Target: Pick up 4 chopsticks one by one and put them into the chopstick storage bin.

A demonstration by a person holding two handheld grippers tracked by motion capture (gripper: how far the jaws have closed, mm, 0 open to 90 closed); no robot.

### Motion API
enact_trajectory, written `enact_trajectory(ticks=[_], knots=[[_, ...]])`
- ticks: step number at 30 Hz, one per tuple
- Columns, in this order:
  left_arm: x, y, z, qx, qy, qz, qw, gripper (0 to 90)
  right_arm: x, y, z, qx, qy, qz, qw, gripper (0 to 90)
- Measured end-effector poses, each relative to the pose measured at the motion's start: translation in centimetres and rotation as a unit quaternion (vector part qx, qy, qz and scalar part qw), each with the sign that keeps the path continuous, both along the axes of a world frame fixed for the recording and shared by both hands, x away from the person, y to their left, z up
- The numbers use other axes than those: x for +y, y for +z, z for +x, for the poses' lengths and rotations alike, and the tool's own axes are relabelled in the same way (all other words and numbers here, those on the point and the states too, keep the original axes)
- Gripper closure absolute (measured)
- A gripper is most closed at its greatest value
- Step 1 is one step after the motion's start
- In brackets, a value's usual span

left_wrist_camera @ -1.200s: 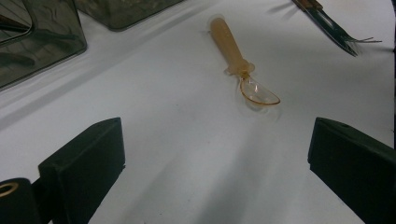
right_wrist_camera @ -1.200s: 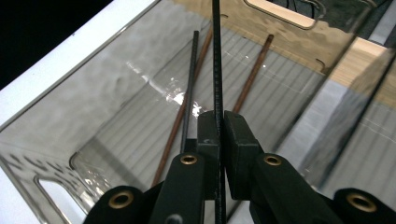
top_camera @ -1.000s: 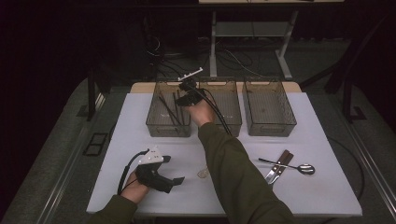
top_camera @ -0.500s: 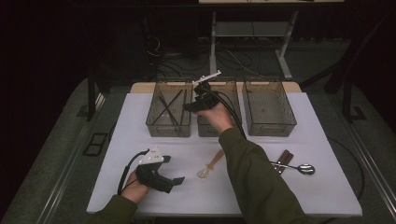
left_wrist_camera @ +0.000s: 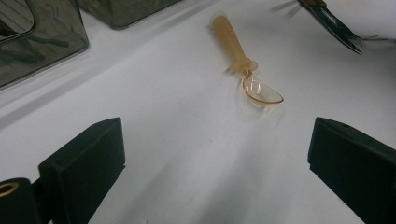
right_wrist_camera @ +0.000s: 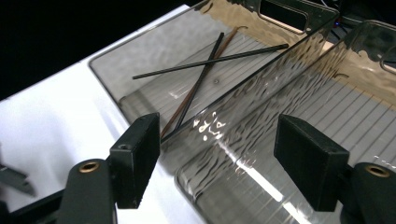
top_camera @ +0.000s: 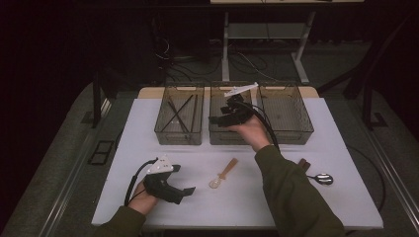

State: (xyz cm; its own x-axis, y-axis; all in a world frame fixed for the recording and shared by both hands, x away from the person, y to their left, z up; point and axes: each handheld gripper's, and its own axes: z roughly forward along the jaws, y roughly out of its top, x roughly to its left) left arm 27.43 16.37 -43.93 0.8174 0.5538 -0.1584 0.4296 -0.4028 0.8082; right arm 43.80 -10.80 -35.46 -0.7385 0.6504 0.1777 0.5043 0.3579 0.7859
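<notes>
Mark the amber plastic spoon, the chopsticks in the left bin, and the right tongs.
amber plastic spoon (left_wrist_camera: 233,42), left gripper view, on its handle.
chopsticks (right_wrist_camera: 210,60), right gripper view, where the black sticks cross.
right tongs (right_wrist_camera: 217,156), right gripper view, midway between the open tips.

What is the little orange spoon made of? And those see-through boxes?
The spoon looks like plastic: an amber handle and a clear, glossy bowl that the table shows through. The boxes seem to be smoky see-through plastic too, with shiny, wavy walls; glass can't be ruled out.

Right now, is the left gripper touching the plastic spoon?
Apart. The left gripper view shows bare table between the left gripper and the plastic spoon, which lies beyond its open fingers.
</notes>
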Motion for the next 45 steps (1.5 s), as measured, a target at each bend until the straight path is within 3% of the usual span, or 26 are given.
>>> enact_trajectory(ticks=[11,26,34,45], knots=[[0.3,-0.1,0.1,0.001,0.001,0.001,1.0,2.6,-4.1,-0.5,-3.2,-0.015,0.012,0.016,0.9997,31.3],[0.8,0.0,0.1,0.001,0.013,-0.002,0.9999,2.6,-8.7,-1.9,-7.5,-0.014,0.026,0.019,0.9994,30.9],[0.7,0.0,0.1,-0.001,0.012,0.001,0.9999,2.6,-11.4,-2.7,-9.3,-0.01,0.022,0.013,0.9996,30.6],[0.7,0.1,-0.1,-0.004,0.013,0.003,0.9999,2.6,-15.8,-2.9,-11.8,-0.007,-0.005,0.02,0.9998,31.5]])
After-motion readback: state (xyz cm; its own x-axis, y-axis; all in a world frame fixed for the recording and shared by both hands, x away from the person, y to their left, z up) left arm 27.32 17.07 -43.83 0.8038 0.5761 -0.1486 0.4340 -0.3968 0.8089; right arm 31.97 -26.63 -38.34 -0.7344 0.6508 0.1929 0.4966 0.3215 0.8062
